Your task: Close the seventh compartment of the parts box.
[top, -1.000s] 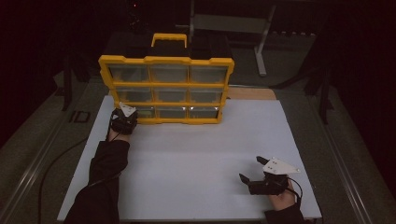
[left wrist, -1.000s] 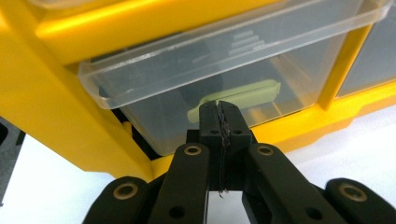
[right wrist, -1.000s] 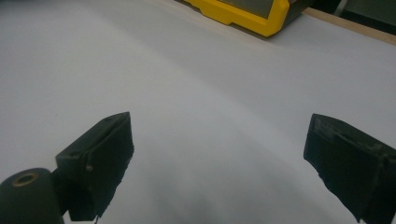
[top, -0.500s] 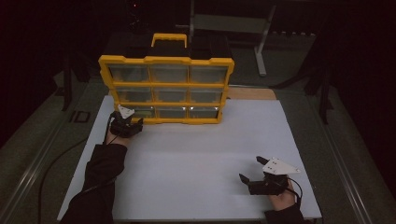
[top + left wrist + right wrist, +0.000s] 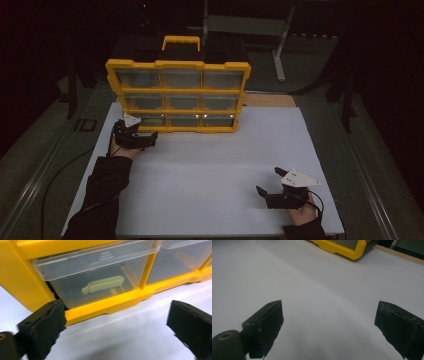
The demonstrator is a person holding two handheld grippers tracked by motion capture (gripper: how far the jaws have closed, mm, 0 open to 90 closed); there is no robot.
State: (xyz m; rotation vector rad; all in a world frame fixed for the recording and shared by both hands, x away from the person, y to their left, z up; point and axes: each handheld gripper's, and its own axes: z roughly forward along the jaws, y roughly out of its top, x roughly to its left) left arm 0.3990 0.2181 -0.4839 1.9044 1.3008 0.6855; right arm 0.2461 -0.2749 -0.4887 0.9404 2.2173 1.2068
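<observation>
Yellow plastic frames the organizer (image 5: 177, 95), which stands upright at the far side of the white board (image 5: 210, 170), with a handle (image 5: 182, 42) on top and three rows of clear drawers. The left gripper (image 5: 142, 139) sits just in front of the organizer's bottom left corner, near the bottom left drawer (image 5: 151, 120). Its jaws have just been opening and now stand spread wide, with nothing between them.

In the left gripper view the same drawer (image 5: 97, 282) is close ahead, pulled out a little past the frame, with a pale green piece (image 5: 103, 284) lying inside it. The left-hand jaw is just beside the frame's lower corner; whether it touches I cannot tell. The other jaw stands well to the right over bare board (image 5: 120, 335).

The right gripper (image 5: 272, 187) rests on the board's near right part, well apart from the organizer. Its jaws are spread too, with only white board (image 5: 324, 305) between them. A corner of the organizer (image 5: 344, 247) shows far ahead in the right gripper view.
</observation>
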